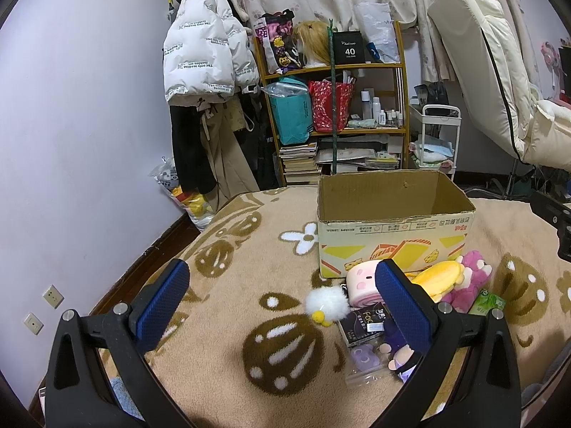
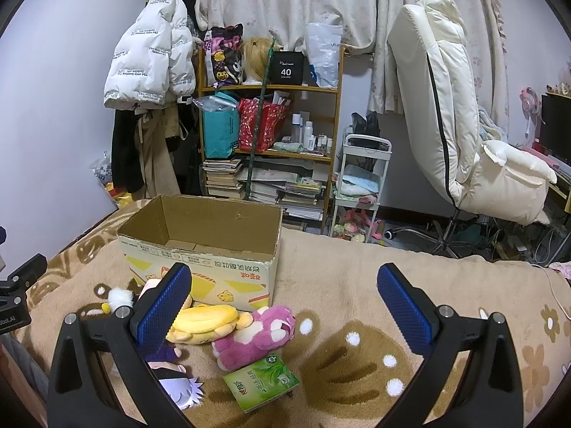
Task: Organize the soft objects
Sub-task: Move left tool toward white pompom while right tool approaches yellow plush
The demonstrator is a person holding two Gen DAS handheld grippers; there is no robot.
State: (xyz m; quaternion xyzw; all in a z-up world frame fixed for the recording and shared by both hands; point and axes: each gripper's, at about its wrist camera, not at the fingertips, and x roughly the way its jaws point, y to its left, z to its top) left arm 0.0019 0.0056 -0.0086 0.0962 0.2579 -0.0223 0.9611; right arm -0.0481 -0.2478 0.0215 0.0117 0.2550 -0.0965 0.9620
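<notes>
Left wrist view shows the left claw [image 1: 282, 290] spread wide and holding nothing above the patterned blanket [image 1: 249, 249], where a white fluffy toy [image 1: 325, 301], pink roll plush [image 1: 362, 281], yellow plush [image 1: 440, 278] and magenta plush [image 1: 471, 280] lie just before the open, empty cardboard box [image 1: 392, 235]. Right wrist view shows the right claw [image 2: 285, 299] equally wide apart and empty, with a green tissue pack [image 2: 260, 383] near the magenta plush.

A: What can't you make out?
B: My left claw's blue pad [image 1: 403, 303] covers part of the pink roll plush [image 1: 362, 281] and the purple-haired doll [image 1: 401, 355]. My right claw's pad [image 2: 162, 306] hides the yellow plush's [image 2: 203, 321] end.
A: And the box?
B: The cardboard box's [image 2: 200, 249] floor is mostly hidden behind its front wall.
</notes>
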